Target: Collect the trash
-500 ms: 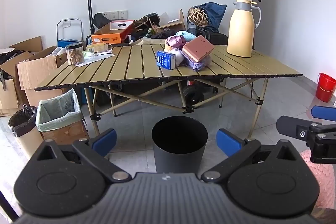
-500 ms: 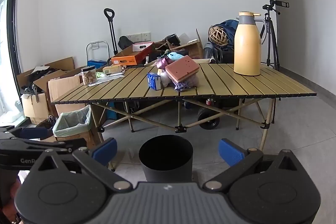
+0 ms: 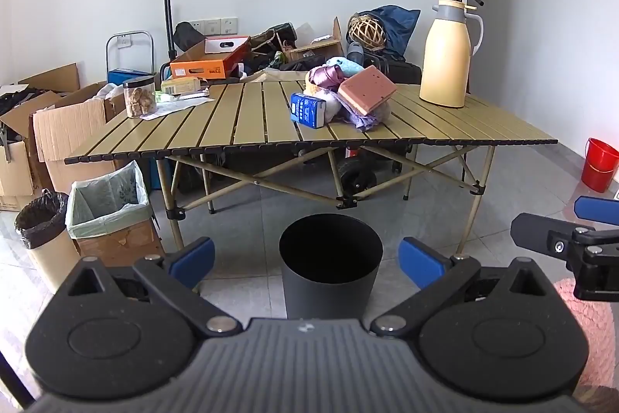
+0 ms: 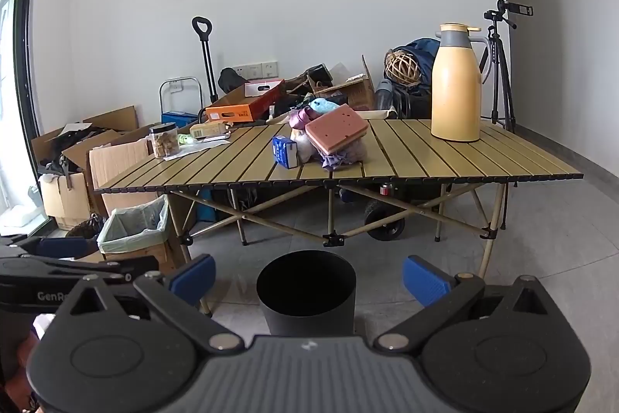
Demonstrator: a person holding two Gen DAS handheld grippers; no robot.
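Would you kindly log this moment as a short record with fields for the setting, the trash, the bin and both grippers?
setting: folding table indoors, boxes behind it
trash: pile mid-table, a blue carton at its left, a pink slab on top
bin: black bin on the floor in front of the table, upright, nothing visible inside
other: yellow jug on the table, right of the pile
left gripper: open, holds nothing
right gripper: open, holds nothing

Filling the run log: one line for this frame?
left gripper: open, empty | right gripper: open, empty | black bin: floor | trash pile: table
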